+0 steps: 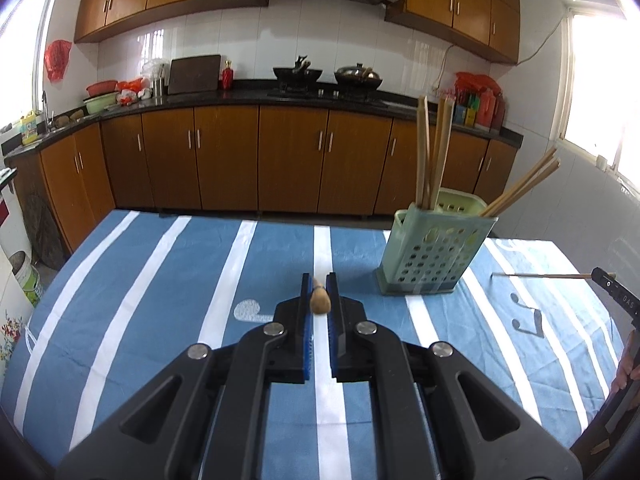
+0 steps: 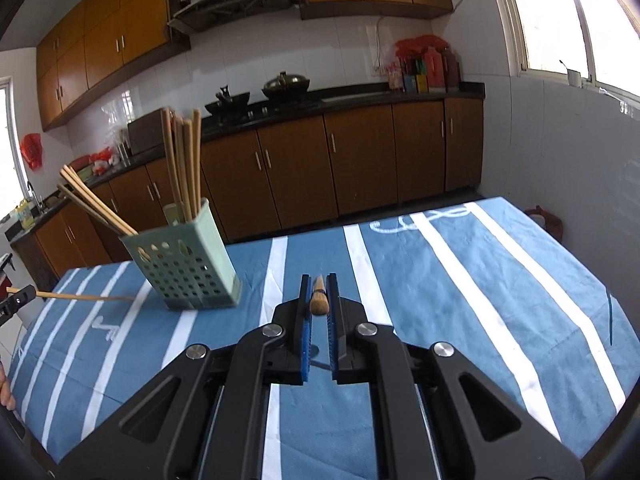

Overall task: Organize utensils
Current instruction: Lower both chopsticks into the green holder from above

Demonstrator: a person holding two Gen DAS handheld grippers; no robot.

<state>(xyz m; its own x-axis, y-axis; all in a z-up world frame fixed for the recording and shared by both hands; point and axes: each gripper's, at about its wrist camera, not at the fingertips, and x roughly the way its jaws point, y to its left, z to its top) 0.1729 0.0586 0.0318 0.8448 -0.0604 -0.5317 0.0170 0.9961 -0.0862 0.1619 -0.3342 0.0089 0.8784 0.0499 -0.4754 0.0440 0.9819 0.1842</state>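
Each hand-held gripper, left [image 1: 319, 280] and right [image 2: 319, 281], pinches one chopstick [image 1: 320, 300] end-on above the bench [image 1: 160, 272]; each should tilt tip-down over the rack [image 1: 434, 256], at two o'clock from the left.

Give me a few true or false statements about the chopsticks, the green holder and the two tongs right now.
1. Each tongs grips a chopstick: left tongs, right tongs. True.
2. The green utensil holder lies tipped over. False: it stands upright on the striped tablecloth.
3. Chopsticks already stand in the holder. True.
4. The holder is solid-walled. False: its walls are perforated.
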